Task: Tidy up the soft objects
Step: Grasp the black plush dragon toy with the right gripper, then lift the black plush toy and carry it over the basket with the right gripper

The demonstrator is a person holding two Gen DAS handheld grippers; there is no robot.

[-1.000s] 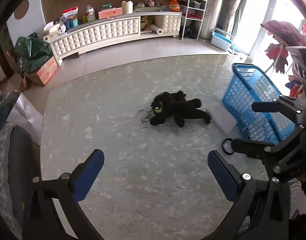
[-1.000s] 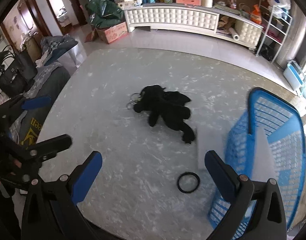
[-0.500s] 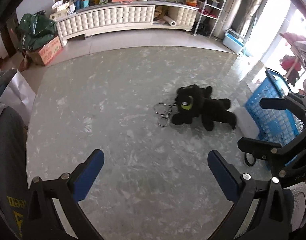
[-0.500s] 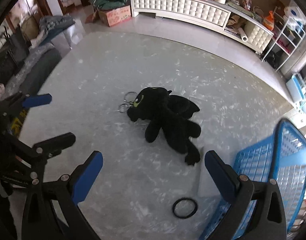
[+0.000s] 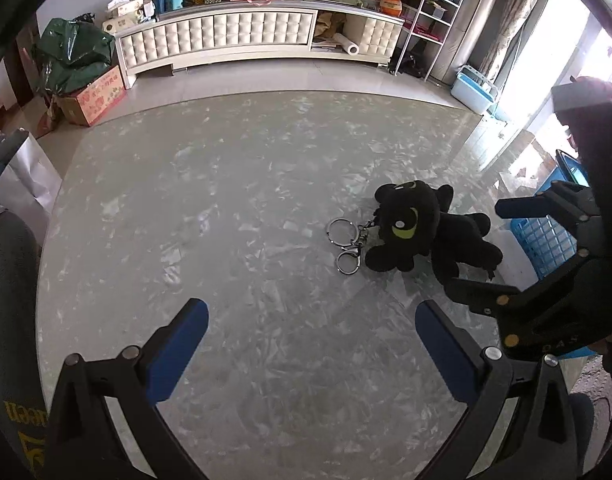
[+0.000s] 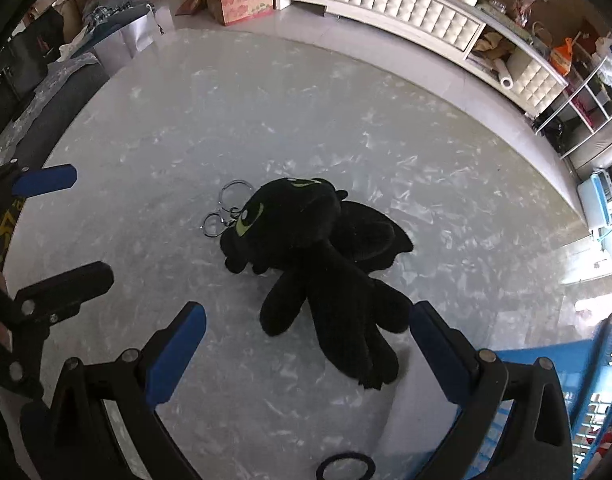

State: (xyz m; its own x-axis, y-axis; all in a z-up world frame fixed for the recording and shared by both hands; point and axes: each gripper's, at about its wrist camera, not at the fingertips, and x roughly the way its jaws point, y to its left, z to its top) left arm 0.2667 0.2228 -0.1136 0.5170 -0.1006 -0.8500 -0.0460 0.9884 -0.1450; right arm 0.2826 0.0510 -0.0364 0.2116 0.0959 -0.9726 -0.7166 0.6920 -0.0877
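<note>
Daylight is pouring in from the window (image 5: 566, 40), blowing out there and glaring across the glossy table (image 5: 246, 200). Edges are bending and darkening; focus is holding sharp.

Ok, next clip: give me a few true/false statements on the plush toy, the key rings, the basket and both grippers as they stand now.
1. The black plush toy lies on the marble table. True.
2. The right gripper is shut on the toy. False: its fingers are spread wide, with the toy's legs between them.
3. Metal key rings sit at the toy's head. True.
4. The toy is inside the blue basket. False: it lies outside, beside it.
5. The left gripper is open and holds nothing. True.
</note>
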